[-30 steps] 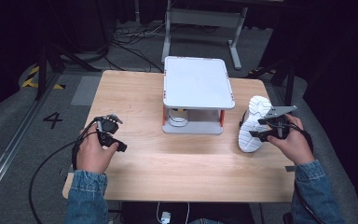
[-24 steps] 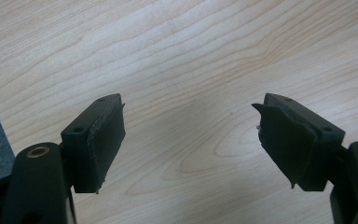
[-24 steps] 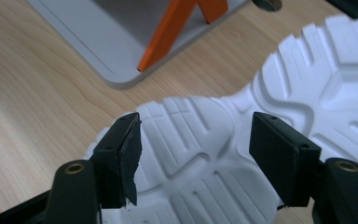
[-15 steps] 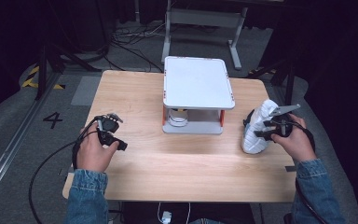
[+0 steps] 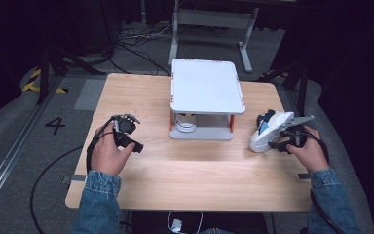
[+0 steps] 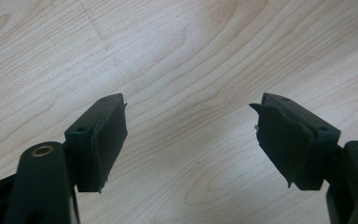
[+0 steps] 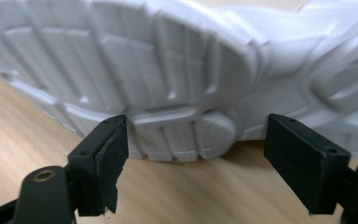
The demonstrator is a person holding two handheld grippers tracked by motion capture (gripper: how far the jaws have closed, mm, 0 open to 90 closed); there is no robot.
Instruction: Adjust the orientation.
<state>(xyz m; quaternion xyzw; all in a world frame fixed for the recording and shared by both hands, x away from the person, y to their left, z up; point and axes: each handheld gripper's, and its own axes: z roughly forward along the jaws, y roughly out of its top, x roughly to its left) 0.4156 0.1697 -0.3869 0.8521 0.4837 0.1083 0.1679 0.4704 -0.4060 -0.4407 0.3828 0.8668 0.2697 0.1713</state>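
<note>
shoe (image 5: 269, 131): on table (image 5: 185, 180), right of shelf stand (image 5: 205, 105) | on its side

Table (image 5: 185, 180): near half bare wood, free passage side to side. White two-tier stand (image 5: 205, 92) blocks centre-rear; low gap under its top plate, a small white object inside. White shoe (image 5: 268, 131) on its side just right of stand, narrow gap between. Left of stand open.
</note>
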